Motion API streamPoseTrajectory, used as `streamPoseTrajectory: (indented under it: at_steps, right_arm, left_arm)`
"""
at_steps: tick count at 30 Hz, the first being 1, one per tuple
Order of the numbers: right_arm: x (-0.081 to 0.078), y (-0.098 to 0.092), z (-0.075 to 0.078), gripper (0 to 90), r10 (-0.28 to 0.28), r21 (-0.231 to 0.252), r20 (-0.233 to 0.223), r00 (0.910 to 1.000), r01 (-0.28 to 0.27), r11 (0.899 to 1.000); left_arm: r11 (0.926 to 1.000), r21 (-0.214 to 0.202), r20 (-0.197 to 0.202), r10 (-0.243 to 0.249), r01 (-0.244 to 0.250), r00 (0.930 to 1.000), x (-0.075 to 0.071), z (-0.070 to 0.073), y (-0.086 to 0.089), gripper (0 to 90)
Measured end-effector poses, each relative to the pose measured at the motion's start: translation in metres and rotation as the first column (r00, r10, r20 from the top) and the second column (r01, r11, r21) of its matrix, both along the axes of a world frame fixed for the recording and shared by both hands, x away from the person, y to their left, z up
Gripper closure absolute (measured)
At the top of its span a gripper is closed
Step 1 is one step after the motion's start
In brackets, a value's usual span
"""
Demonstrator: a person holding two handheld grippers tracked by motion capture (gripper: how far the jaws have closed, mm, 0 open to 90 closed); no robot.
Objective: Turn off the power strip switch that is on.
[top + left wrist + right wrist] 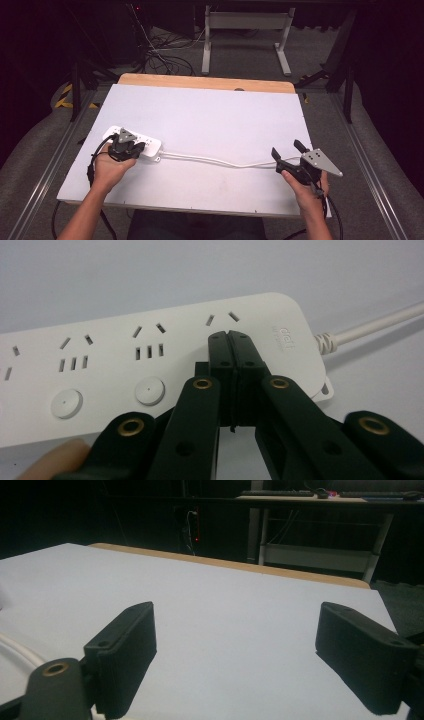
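The white power strip (134, 141) lay on the bench (210, 120). The left gripper (231, 336), fingers clenched with nothing between them, rested over its last switch. I think it next needed a gentle push down, while the right gripper (250, 655) waited with fingers spread wide.

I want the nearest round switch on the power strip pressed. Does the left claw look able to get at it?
Probably yes: the left claw, shut, sits over the power strip, and the round switch beside it is uncovered.

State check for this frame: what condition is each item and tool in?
Power strip: flat on the table, sockets empty, nothing plugged in.
Strip cable: slack, trailing across the white board.
Left tool: jaws shut, tips over the strip's end socket.
Right tool: jaws open, holding nothing.
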State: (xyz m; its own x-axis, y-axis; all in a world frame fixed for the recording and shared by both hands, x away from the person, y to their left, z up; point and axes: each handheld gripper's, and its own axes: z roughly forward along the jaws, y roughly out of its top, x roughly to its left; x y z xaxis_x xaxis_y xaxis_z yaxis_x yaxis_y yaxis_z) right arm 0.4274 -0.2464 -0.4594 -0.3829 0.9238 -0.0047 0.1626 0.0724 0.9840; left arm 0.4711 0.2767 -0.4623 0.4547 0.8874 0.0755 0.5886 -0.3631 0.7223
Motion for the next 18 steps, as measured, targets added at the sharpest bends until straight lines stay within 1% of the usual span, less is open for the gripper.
streamPoseTrajectory:
  at_steps: [3,8,9,10,11,12,14,17,18]
  right_arm:
    - [-0.0003,-0.0002,0.0001,17.1,0.0,-0.001,0.001,1.0,0.0,1.0]
    - [-0.0012,0.001,0.0001,17.2,-0.001,0.002,-0.002,1.0,0.001,1.0]
    - [-0.0013,0.001,0.0001,17.2,0.001,0.001,-0.001,1.0,-0.001,1.0]
    - [-0.0017,0.0012,0.0003,17.2,0.0,0.002,0.0,1.0,0.0,1.0]
    - [-0.0019,0.0013,0.0006,17.3,-0.002,0.002,0.001,1.0,0.002,1.0]
    - [-0.0022,0.0014,0.0007,17.3,-0.002,0.003,0.001,1.0,0.002,1.0]
    - [-0.0024,0.0012,0.0008,17.4,-0.004,0.005,0.0,1.0,0.004,1.0]
    - [-0.0024,0.0009,0.0008,17.4,-0.004,0.007,0.001,1.0,0.004,1.0]
    - [-0.0026,0.0006,0.0008,17.4,-0.003,0.008,0.003,1.0,0.003,1.0]
  left_arm:
    - [0.9998,-0.021,-0.007,0.004,-0.004,1.0,-0.0004,-0.0013,0.0008,89.8]
    - [0.9996,-0.027,-0.005,0.01,-0.01,0.9999,-0.0003,-0.0015,0.0012,89.9]
    - [0.9987,-0.049,-0.014,0.014,-0.015,0.9998,0.0001,-0.0018,0.0026,90.0]
    - [0.9987,-0.049,-0.014,0.014,-0.015,0.9998,0.0001,-0.0018,0.0026,90.0]
    - [0.9979,-0.062,-0.019,0.019,-0.02,0.9996,0.0002,-0.002,0.0036,90.0]
    - [0.9977,-0.065,-0.024,0.021,-0.022,0.9995,0.0005,-0.0017,0.0043,90.0]
    - [0.9982,-0.057,-0.023,0.017,-0.019,0.9996,0.0,-0.0018,0.0032,90.0]
    - [0.9981,-0.058,-0.022,0.022,-0.024,0.9995,-0.0002,-0.0019,0.0029,90.0]
    - [0.9986,-0.048,-0.021,0.02,-0.021,0.9996,-0.0001,-0.0016,0.0029,90.0]
